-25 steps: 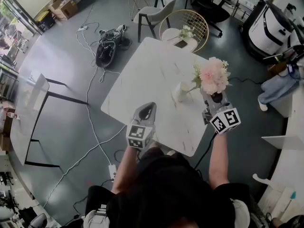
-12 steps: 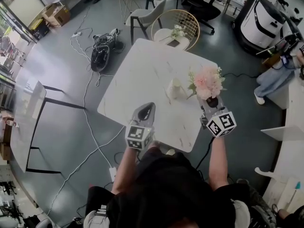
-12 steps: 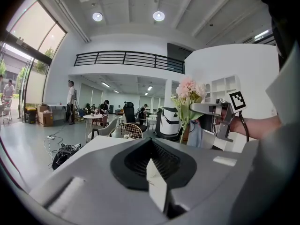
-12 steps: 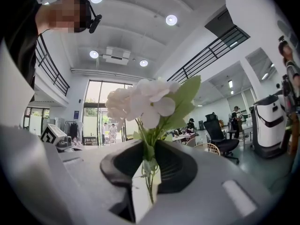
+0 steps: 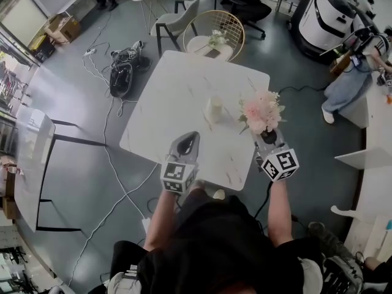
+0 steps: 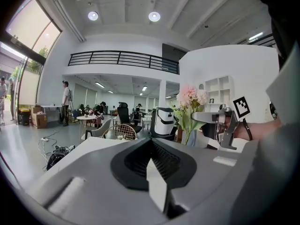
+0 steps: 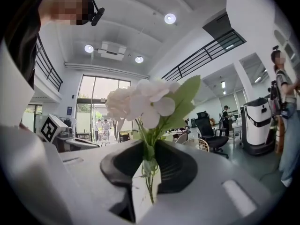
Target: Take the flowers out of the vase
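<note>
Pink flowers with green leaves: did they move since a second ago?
Yes. The pink flowers with green leaves, held in the right gripper, have come away from the small white vase, toward the near edge of the white table.

Bright daylight from windows [image 6: 28,36] left of the left gripper [image 6: 151,161], ceiling lamps [image 6: 154,16] overhead (fisheye edges bend, corners black).

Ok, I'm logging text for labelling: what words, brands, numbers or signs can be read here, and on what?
None can be read.
left gripper and right gripper: only black-and-white square markers, no letters.
vase, flowers, table: nothing legible.
Background: too small.
</note>
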Demonstrator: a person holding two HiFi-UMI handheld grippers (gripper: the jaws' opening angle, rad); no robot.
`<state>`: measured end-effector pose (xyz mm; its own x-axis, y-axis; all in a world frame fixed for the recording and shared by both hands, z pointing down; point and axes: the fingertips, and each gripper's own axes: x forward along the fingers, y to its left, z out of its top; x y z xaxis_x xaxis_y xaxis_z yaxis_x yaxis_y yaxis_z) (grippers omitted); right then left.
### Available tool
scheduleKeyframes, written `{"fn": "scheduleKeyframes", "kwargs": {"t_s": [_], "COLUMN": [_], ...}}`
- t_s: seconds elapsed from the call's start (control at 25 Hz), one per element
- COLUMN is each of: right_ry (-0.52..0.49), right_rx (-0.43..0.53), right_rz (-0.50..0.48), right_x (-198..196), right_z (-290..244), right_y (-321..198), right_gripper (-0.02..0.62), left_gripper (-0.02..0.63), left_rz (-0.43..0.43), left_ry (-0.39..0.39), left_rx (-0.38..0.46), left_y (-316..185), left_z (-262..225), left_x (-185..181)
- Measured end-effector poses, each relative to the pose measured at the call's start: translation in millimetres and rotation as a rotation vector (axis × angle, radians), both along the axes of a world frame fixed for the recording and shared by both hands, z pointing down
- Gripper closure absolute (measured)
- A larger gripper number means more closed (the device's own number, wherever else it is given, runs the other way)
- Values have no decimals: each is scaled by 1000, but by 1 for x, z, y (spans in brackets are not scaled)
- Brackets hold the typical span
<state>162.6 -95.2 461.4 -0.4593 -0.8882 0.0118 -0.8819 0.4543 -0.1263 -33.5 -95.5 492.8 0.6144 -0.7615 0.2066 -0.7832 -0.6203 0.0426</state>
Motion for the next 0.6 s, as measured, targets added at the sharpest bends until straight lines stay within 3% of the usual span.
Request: {"fn": "scheduleKeyframes", "kwargs": {"t_s": [0.6], "right_ry": [22], "right_rx": [-72], "right_rz": [76], "right_x": [23], "right_z": [34], "right_y": [52], "right_gripper": [509], "left_gripper": [598], "left_rz": [68], "left_ry": [-3], "left_rx": [-22], "left_y": [25], "left_z": [5], "left_x": [35]}}
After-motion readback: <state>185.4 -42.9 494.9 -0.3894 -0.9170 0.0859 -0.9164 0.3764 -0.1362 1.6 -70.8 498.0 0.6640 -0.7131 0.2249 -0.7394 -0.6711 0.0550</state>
